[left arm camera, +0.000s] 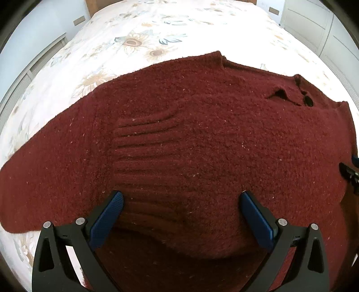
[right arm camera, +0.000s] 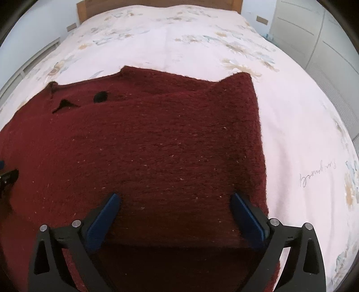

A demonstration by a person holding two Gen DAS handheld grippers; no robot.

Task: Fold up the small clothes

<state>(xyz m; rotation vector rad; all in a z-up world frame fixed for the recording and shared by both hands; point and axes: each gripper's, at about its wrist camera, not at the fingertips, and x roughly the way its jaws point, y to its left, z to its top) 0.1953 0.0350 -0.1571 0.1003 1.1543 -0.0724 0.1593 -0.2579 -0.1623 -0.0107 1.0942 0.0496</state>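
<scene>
A dark red knitted sweater [left arm camera: 202,139] lies spread on the bed, and it also fills the right wrist view [right arm camera: 161,143]. Its left sleeve [left arm camera: 40,179] stretches out to the left; its right side is folded in with a straight edge [right arm camera: 260,139]. The neckline with a dark button [right arm camera: 101,97] is at the far side. My left gripper [left arm camera: 182,197] is open just above the sweater's ribbed near part. My right gripper [right arm camera: 176,200] is open above the sweater's near right part. Neither holds anything. Each gripper's edge shows in the other's view [left arm camera: 350,173].
The bed has a white floral sheet [right arm camera: 202,45] with bare room beyond and to the right of the sweater. A wooden headboard [right arm camera: 157,3] stands at the far end. White cupboards [right arm camera: 314,33] stand at the right, a wall radiator at the left.
</scene>
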